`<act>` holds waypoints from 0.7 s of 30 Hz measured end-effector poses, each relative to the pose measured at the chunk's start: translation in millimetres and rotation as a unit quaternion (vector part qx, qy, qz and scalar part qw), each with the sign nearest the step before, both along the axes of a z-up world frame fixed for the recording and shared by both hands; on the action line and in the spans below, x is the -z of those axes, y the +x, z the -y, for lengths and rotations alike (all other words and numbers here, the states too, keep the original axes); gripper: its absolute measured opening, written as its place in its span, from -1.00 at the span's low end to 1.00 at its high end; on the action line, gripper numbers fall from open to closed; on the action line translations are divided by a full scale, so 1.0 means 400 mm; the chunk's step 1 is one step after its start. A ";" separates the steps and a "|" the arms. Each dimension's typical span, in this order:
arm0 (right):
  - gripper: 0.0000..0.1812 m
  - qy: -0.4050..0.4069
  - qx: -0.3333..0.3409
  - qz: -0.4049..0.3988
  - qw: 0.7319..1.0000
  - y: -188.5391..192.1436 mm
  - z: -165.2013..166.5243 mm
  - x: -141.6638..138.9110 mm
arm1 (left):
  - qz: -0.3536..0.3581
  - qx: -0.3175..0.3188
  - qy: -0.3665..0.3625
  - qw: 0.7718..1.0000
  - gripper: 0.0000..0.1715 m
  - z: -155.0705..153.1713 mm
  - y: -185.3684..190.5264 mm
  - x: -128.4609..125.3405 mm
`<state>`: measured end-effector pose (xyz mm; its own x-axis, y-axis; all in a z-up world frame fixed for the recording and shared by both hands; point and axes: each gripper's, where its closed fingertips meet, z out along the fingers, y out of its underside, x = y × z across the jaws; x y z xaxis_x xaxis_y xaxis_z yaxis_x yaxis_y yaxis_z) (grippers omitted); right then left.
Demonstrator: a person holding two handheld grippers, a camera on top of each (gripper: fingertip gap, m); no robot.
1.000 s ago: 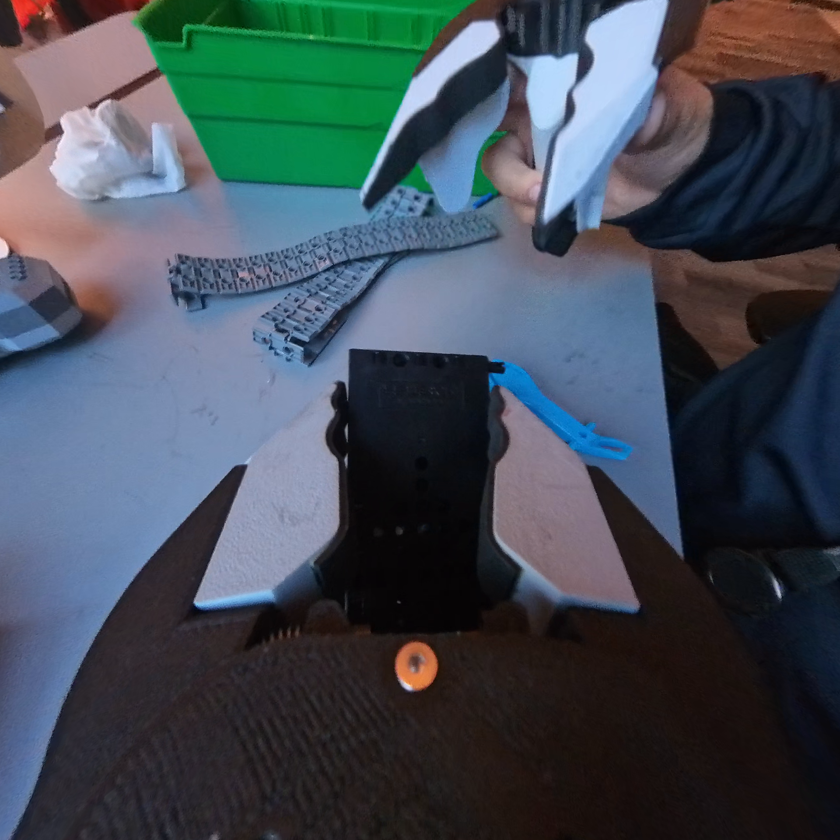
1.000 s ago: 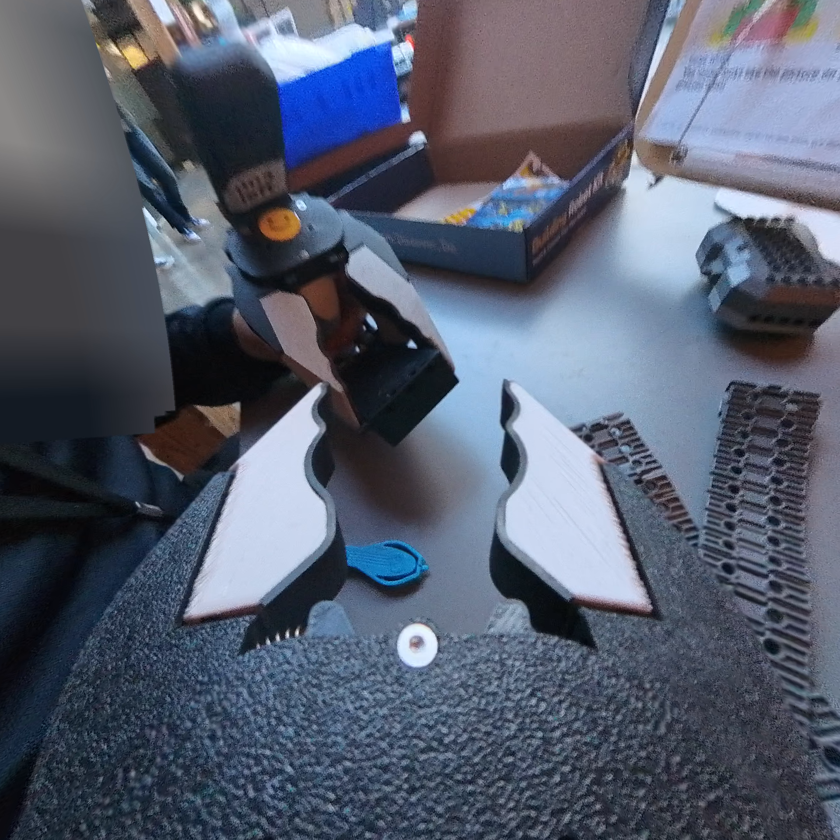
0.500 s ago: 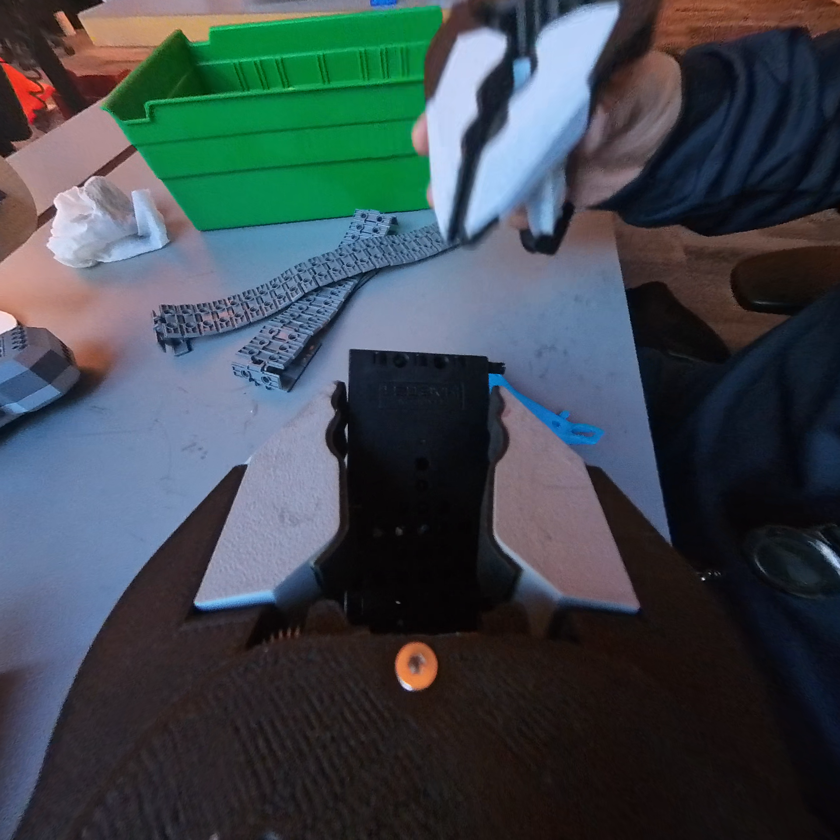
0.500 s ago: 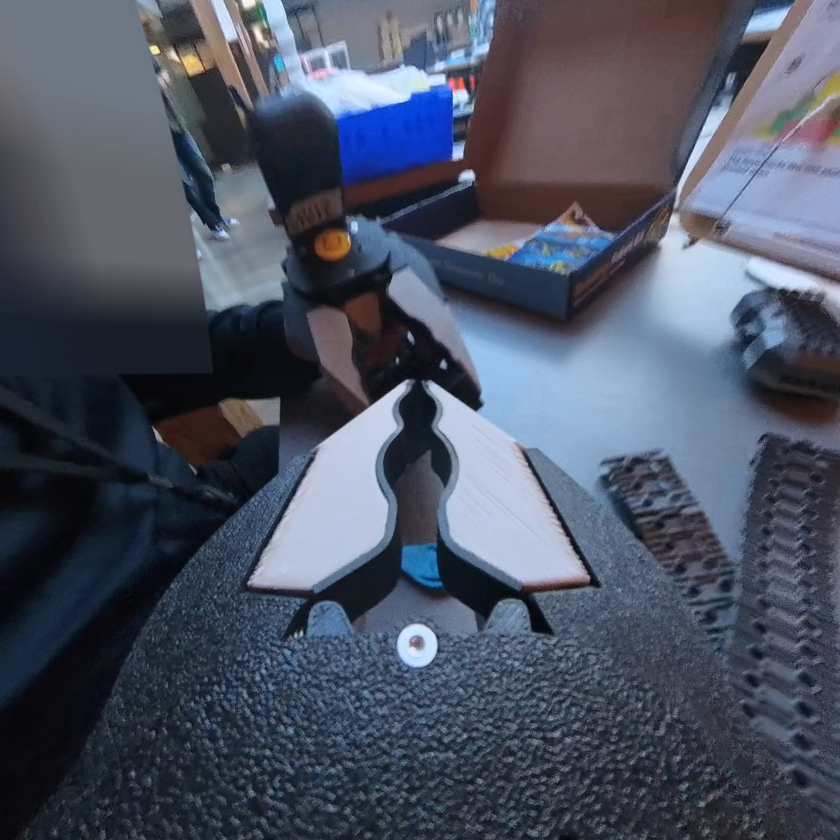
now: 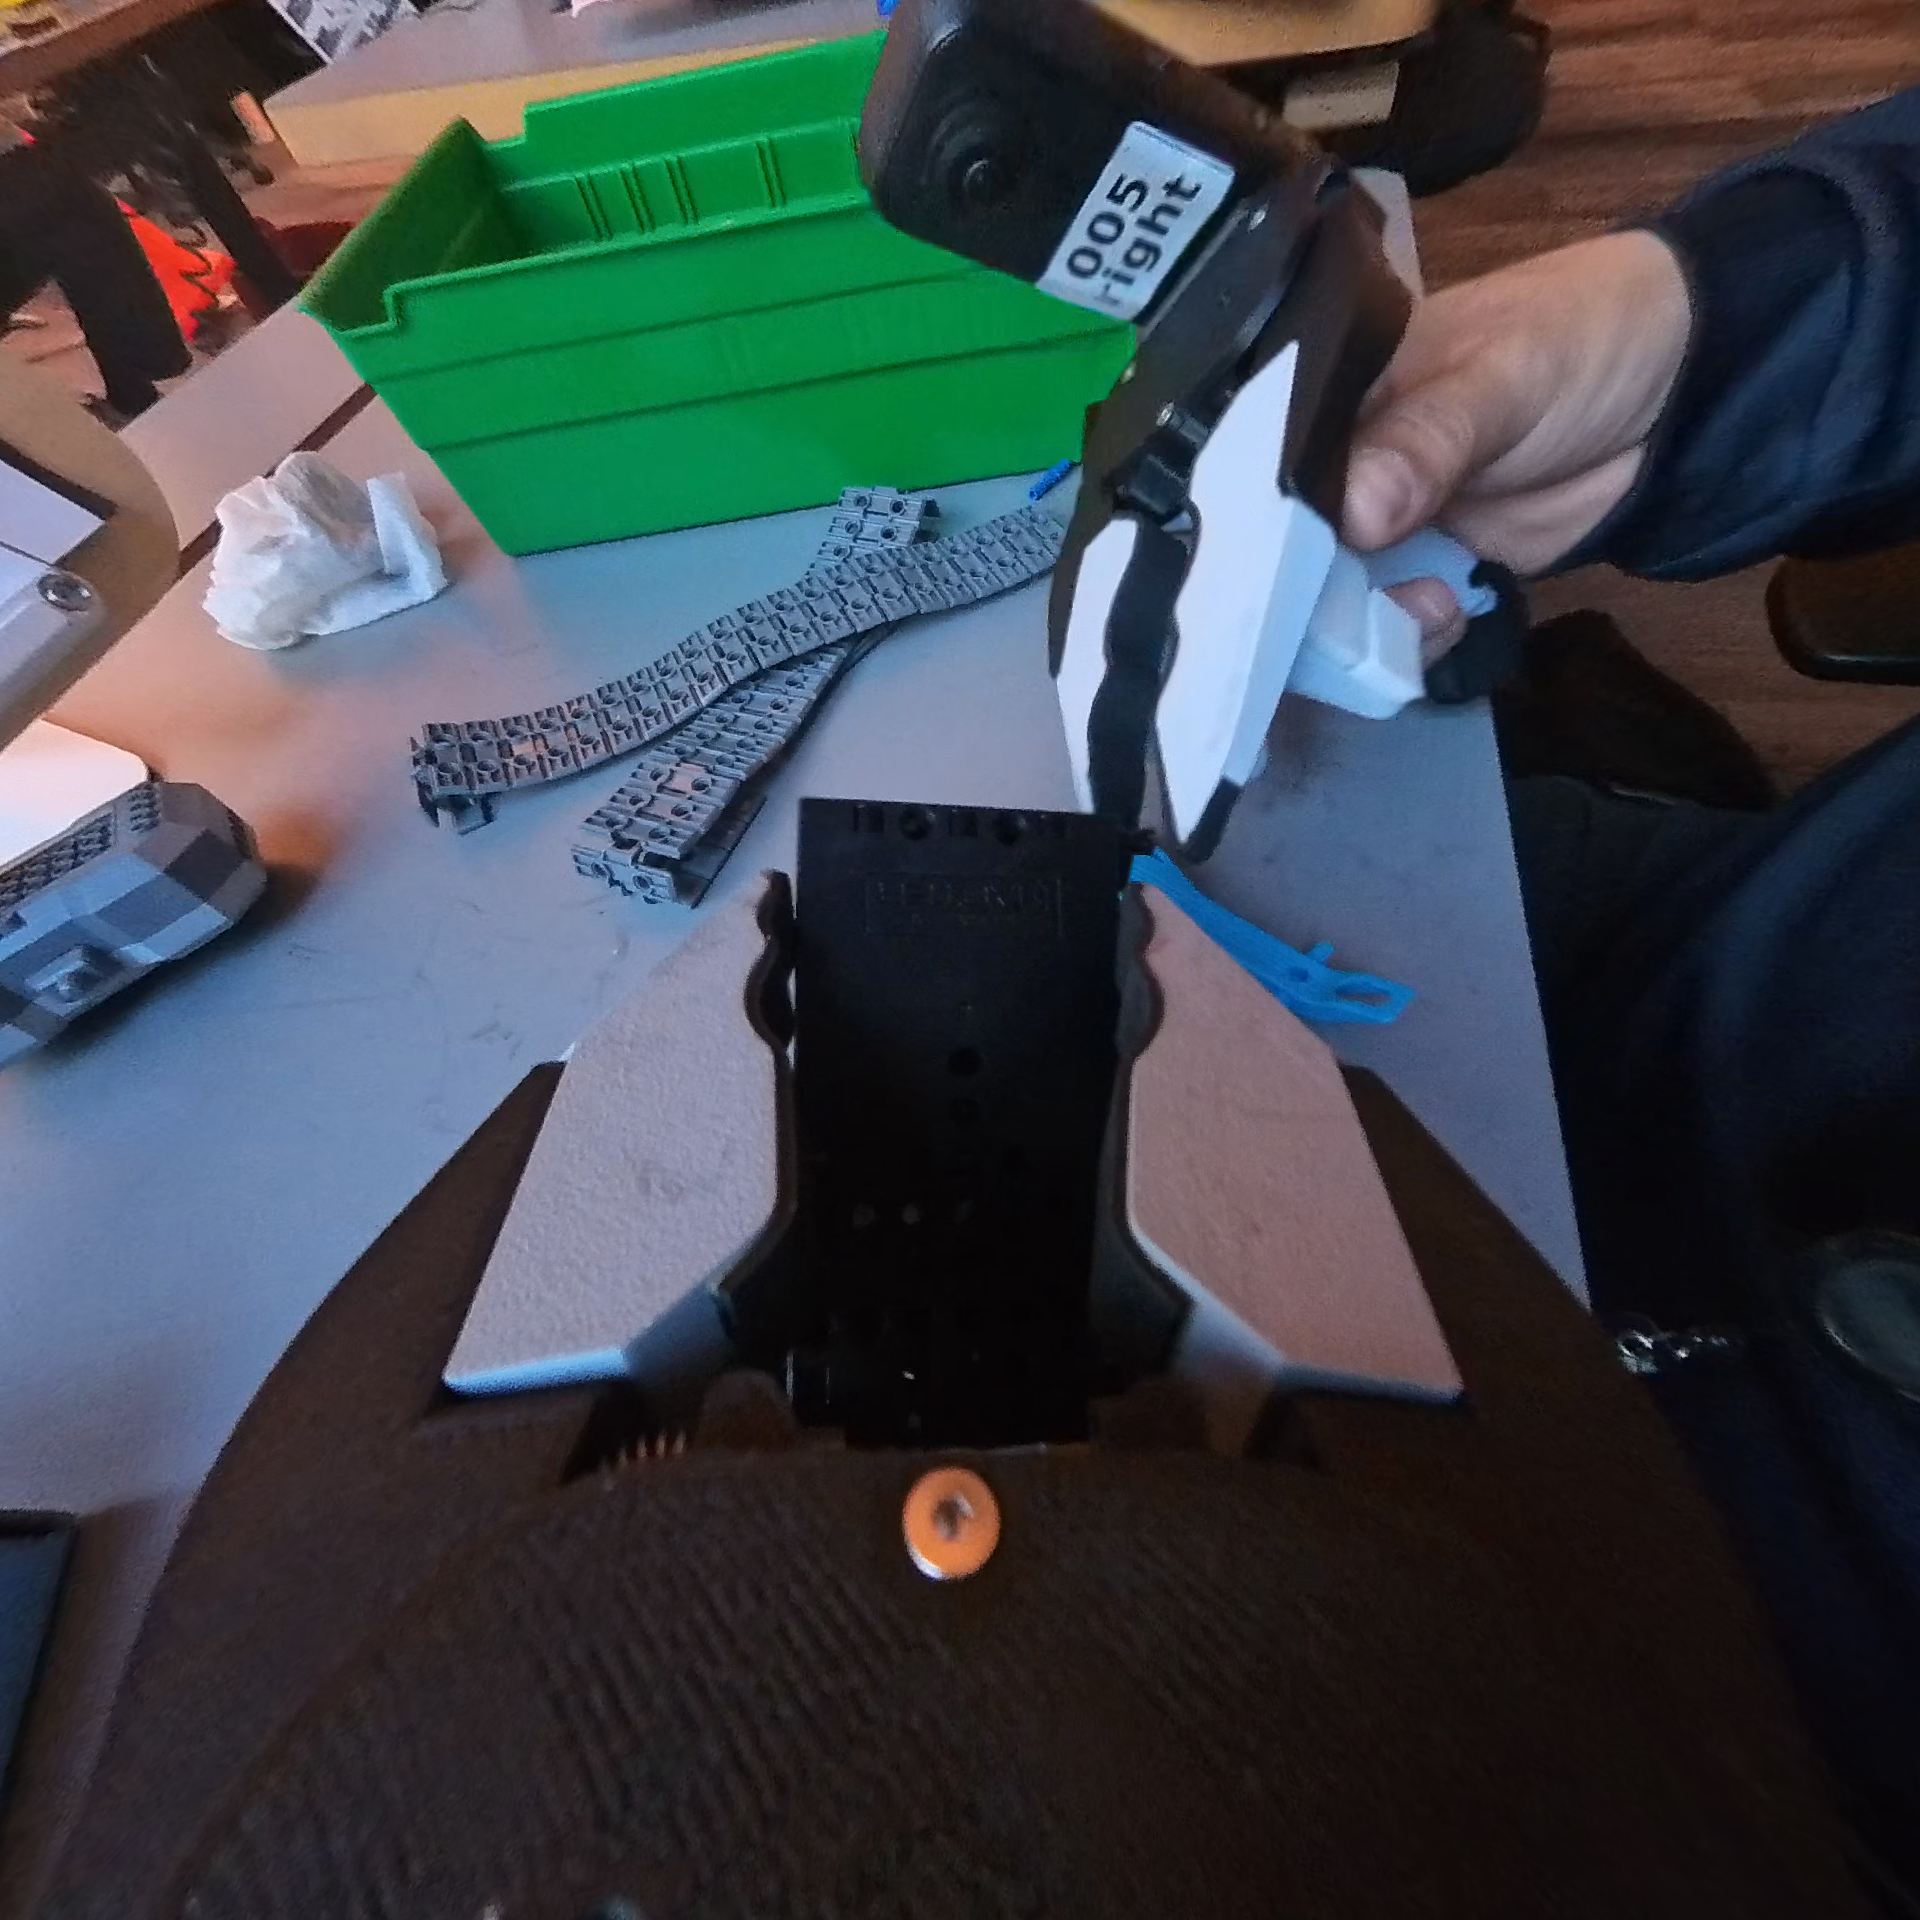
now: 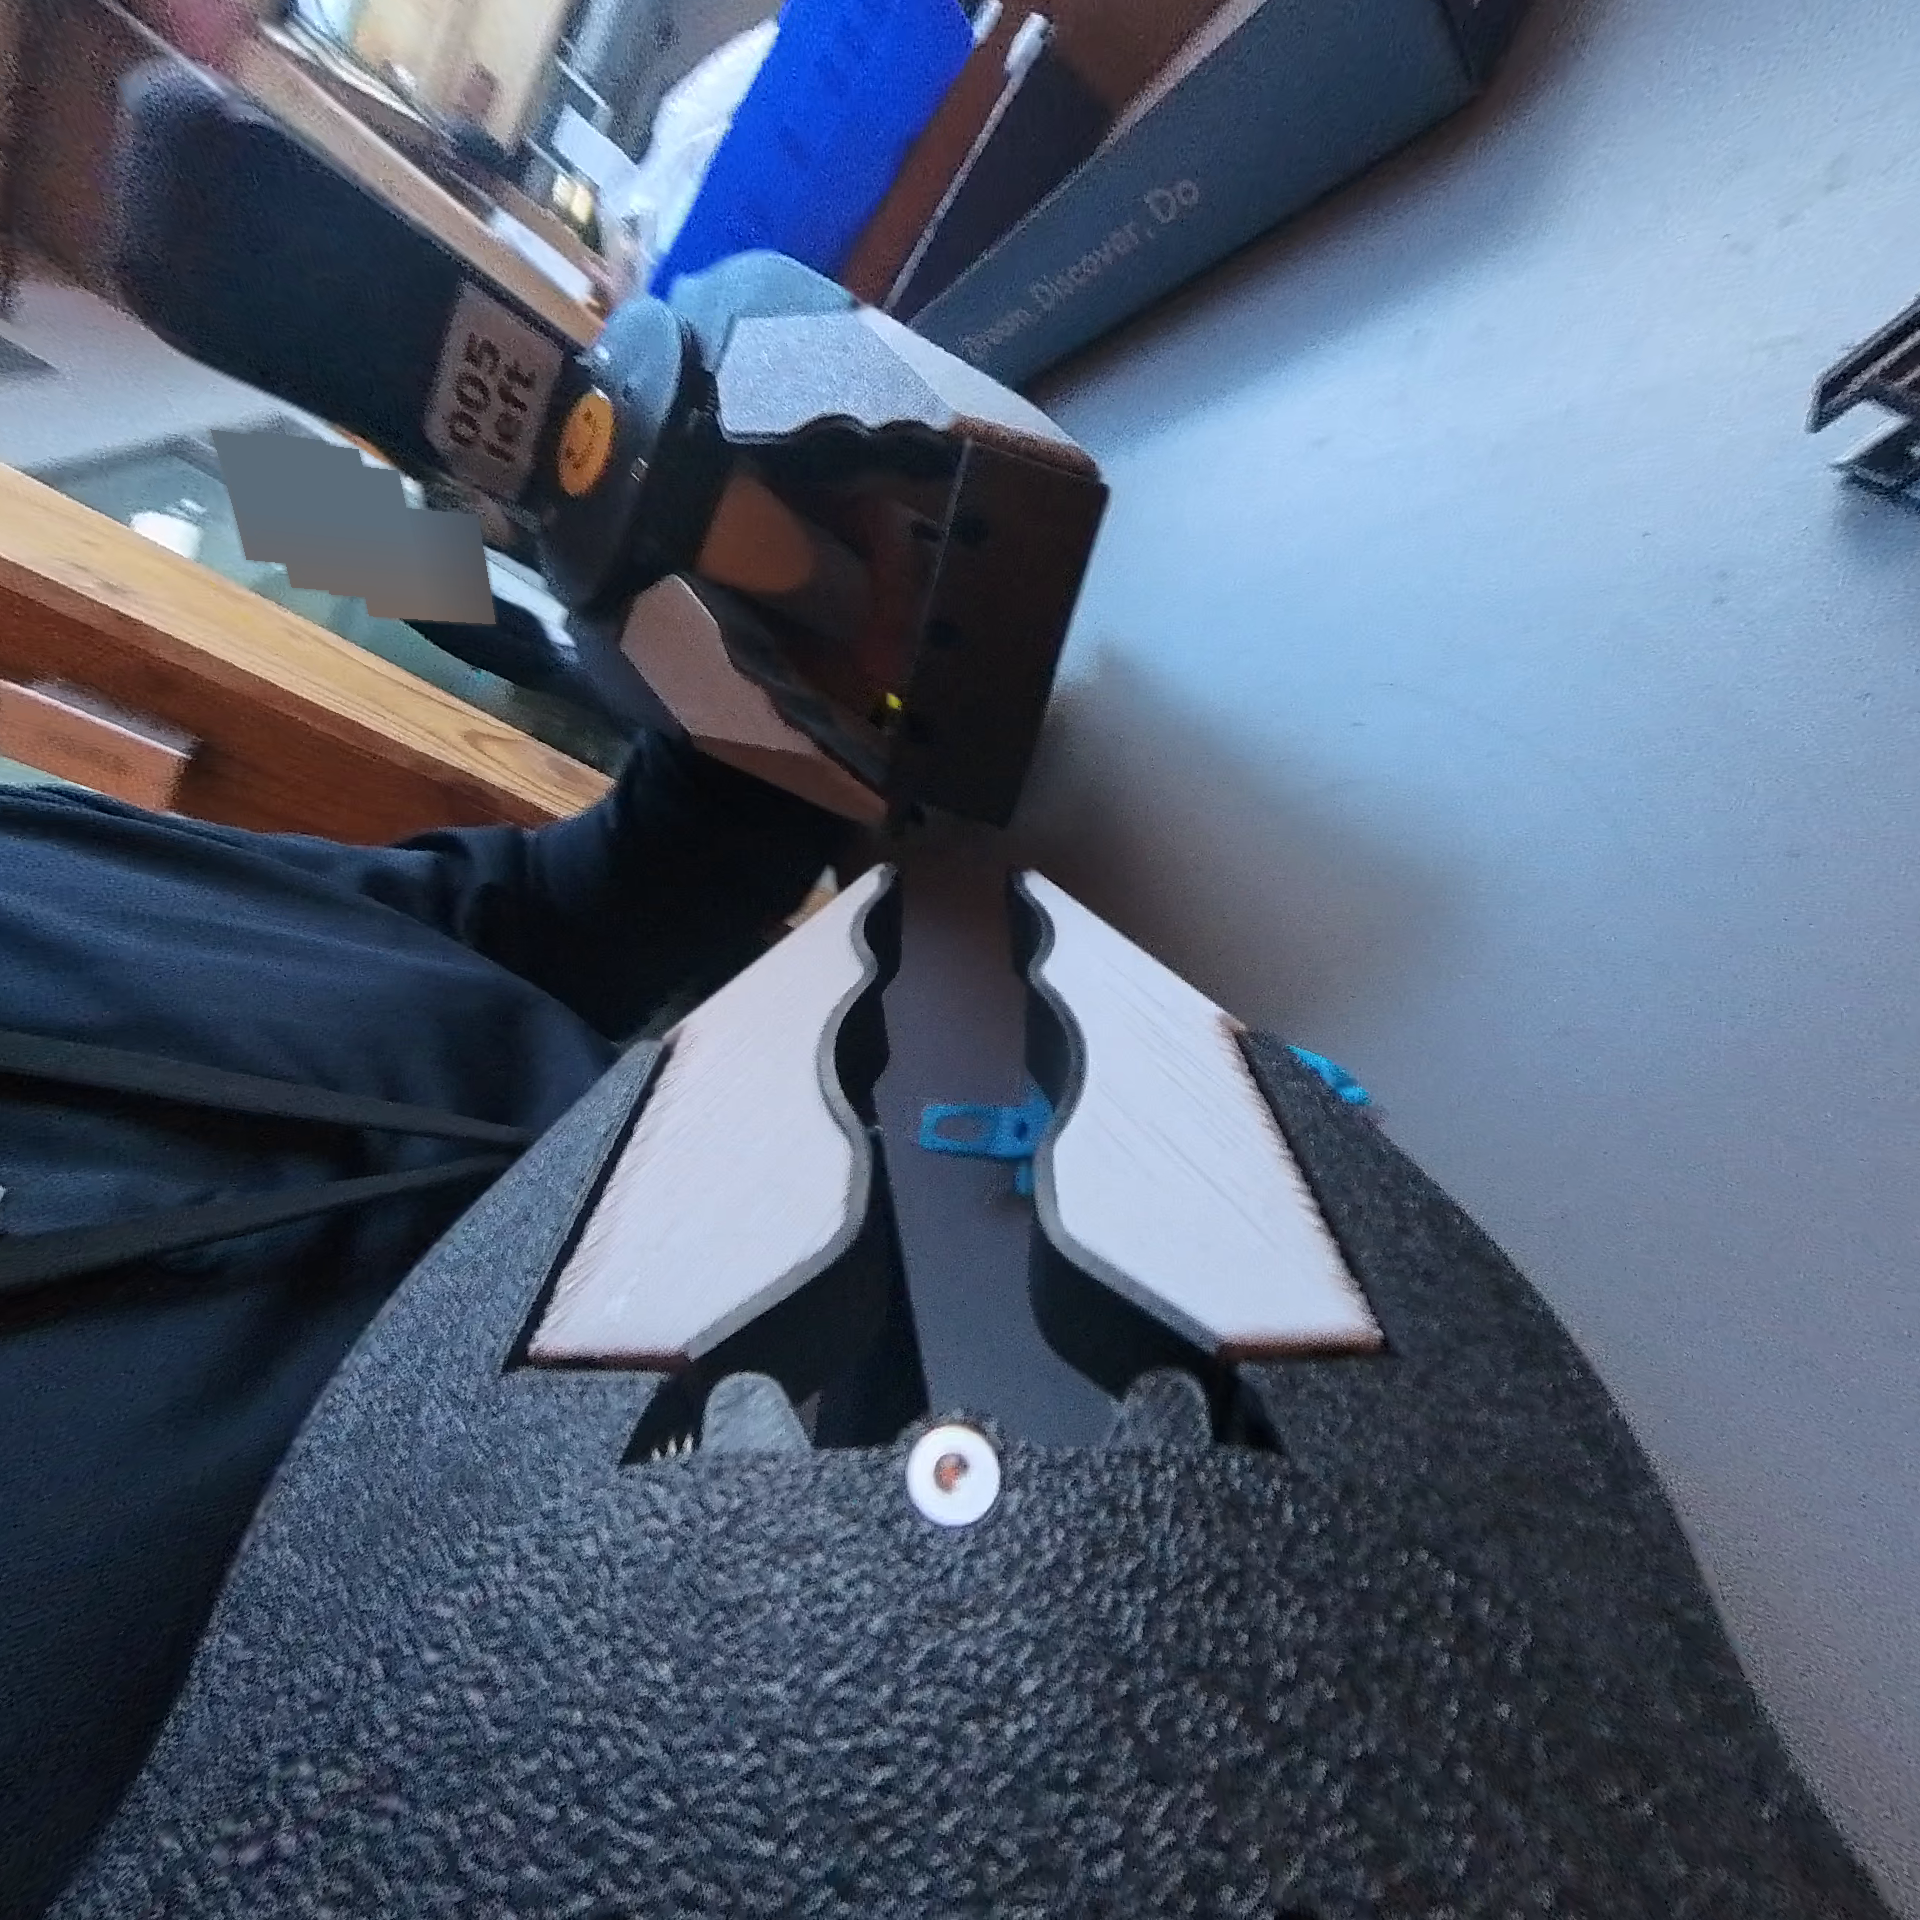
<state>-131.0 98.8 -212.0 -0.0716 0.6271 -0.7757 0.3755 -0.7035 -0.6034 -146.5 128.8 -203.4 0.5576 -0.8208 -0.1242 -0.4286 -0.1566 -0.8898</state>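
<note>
My left gripper (image 5: 954,894) is shut on a black rectangular block (image 5: 951,1091) with small holes, held above the grey table (image 5: 312,1091). My right gripper (image 6: 956,873) is empty, its fingers a narrow gap apart. In the left wrist view the right gripper (image 5: 1148,821) points down, with its tips close by the block's far right corner. In the right wrist view the left gripper (image 6: 920,623) and the block (image 6: 997,623) are just beyond my fingertips. A thin blue plastic piece (image 5: 1278,966) lies on the table beneath; it also shows between the right fingers (image 6: 966,1127).
Two grey link tracks (image 5: 727,665) lie crossed on the table in front of a green bin (image 5: 675,343). A crumpled white tissue (image 5: 312,551) and a grey faceted part (image 5: 114,894) lie at the left. A person's hand (image 5: 1507,395) holds the right gripper. A cardboard box (image 6: 1195,187) stands behind.
The right gripper closed from wide open, then reopened to a narrow gap, rolled over and came down close to the block's corner. The left gripper kept its hold on the block.
</note>
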 end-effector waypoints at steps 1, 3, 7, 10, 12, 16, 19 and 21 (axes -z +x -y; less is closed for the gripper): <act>-0.82 -0.030 -0.007 -0.022 0.999 -0.006 0.008 -0.016 | -0.003 0.001 0.001 1.000 -0.29 0.000 0.003 0.002; -0.84 -0.085 -0.012 -0.051 0.995 -0.014 0.006 -0.034 | -0.002 -0.006 0.004 1.000 -0.29 -0.006 0.001 -0.001; -0.97 -0.108 -0.007 -0.060 0.992 -0.022 -0.009 -0.032 | 0.007 -0.012 -0.002 1.000 -0.29 -0.013 -0.005 -0.003; -1.00 -0.087 -0.005 -0.045 0.995 -0.027 -0.013 -0.024 | -0.005 -0.020 -0.015 1.000 -0.29 -0.016 -0.011 0.009; -1.00 -0.012 0.001 -0.018 1.000 -0.030 -0.020 -0.004 | -0.035 -0.037 -0.033 0.998 -0.27 -0.024 -0.017 0.031; -1.00 0.149 0.003 0.043 0.988 -0.037 -0.048 0.024 | -0.085 -0.084 -0.059 0.991 -0.25 -0.050 -0.036 0.061; -1.00 0.276 -0.006 0.112 0.954 -0.028 -0.062 0.067 | -0.091 -0.117 -0.077 0.986 -0.26 -0.075 -0.051 0.091; -1.00 0.336 -0.040 0.161 0.927 -0.002 -0.043 0.114 | -0.078 -0.199 -0.082 0.974 -0.26 -0.123 -0.148 0.088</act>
